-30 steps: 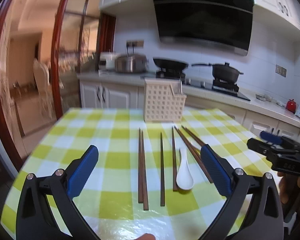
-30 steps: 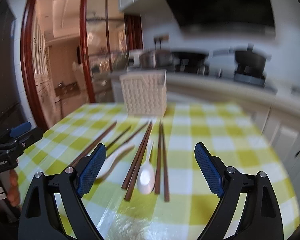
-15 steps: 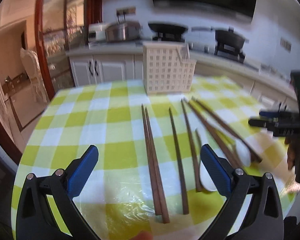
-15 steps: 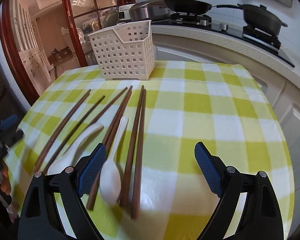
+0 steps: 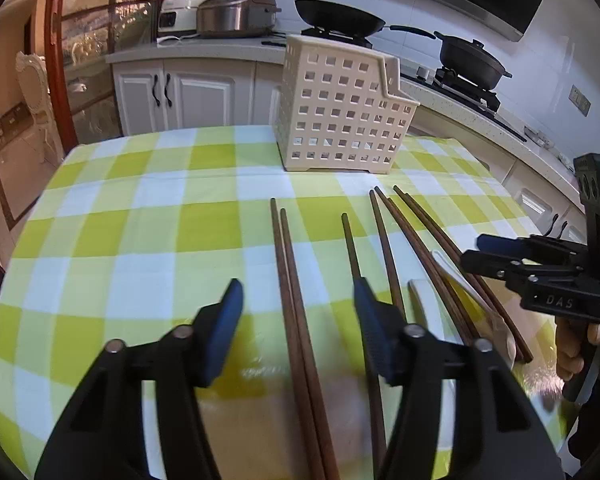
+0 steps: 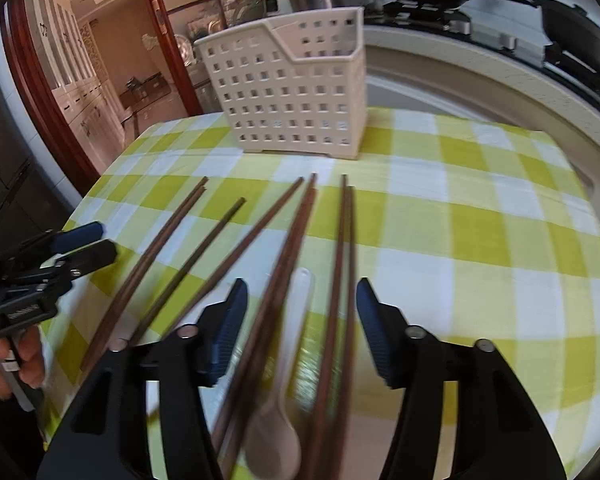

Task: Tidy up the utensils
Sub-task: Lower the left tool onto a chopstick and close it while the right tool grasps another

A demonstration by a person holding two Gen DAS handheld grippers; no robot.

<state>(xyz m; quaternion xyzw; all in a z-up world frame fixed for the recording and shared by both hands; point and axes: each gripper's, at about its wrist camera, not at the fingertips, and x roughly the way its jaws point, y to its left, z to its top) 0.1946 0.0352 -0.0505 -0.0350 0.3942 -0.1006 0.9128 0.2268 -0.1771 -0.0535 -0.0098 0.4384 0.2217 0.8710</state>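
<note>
Several brown wooden chopsticks (image 5: 296, 304) and white ceramic spoons lie on the yellow-checked tablecloth (image 5: 140, 240) in front of a cream perforated utensil basket (image 5: 342, 110). My left gripper (image 5: 298, 308) is open, low over the cloth, its fingers astride a pair of chopsticks. My right gripper (image 6: 300, 308) is open, its fingers astride two chopstick pairs (image 6: 342, 280) and a white spoon (image 6: 284, 400). The basket (image 6: 296, 84) stands beyond. Each gripper shows in the other's view, the right (image 5: 540, 276) and the left (image 6: 48, 268).
The table's far edge lies just behind the basket. A kitchen counter with a wok (image 5: 338, 16), pots and a rice cooker (image 5: 236, 14) runs behind. A wood-framed doorway (image 5: 56, 60) stands at the left.
Both grippers have dropped lower and moved forward over the utensils. Their fingers have narrowed from wide open to a smaller gap around the chopsticks.
</note>
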